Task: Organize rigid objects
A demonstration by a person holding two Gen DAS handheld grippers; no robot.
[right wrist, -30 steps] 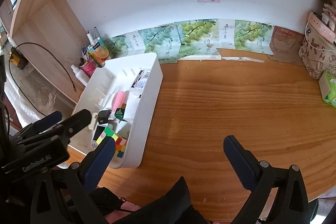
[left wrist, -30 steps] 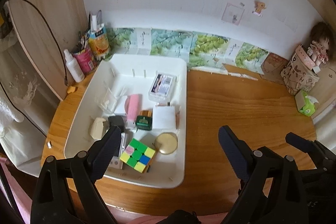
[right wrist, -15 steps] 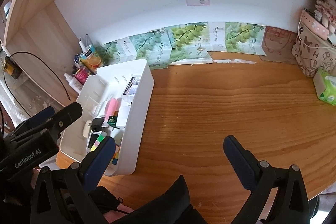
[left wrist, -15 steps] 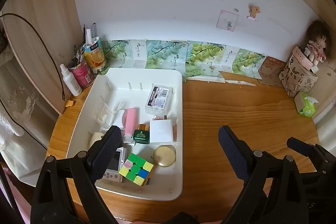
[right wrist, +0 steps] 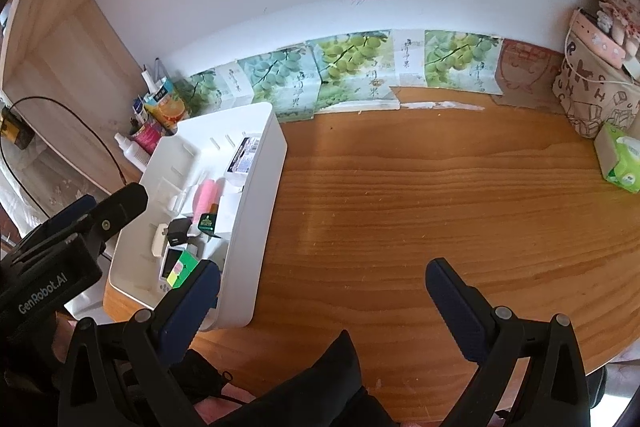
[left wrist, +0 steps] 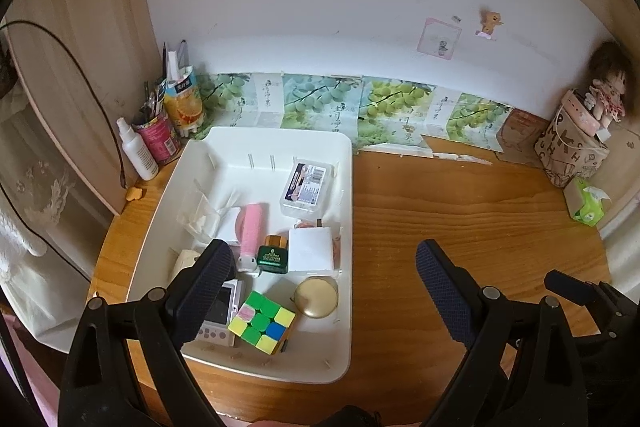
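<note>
A white tray [left wrist: 352,211] on the wooden table holds several rigid items: a clear card box [left wrist: 307,187], a pink tube [left wrist: 253,227], a green bottle [left wrist: 274,255], a white block [left wrist: 311,251], a gold round case [left wrist: 316,298], a colour cube [left wrist: 262,321] and a small screen device [left wrist: 222,311]. My left gripper [left wrist: 323,259] hovers open above the tray's near end, holding nothing. My right gripper [right wrist: 324,273] is open over bare table just right of the tray [right wrist: 256,211]. In the right wrist view the left gripper [right wrist: 100,211] shows at the left edge.
A spray bottle [left wrist: 138,151], a red cup of pens [left wrist: 158,137] and a juice carton [left wrist: 186,107] stand at the back left. A patterned bag [left wrist: 572,151] with a doll and a green tissue pack [left wrist: 588,205] sit at the right. Wooden panel and black cable on the left.
Both views have drawn back and tipped up a little, showing more wall; the tray sits slightly lower in the left view. Both grippers stay open and empty.
</note>
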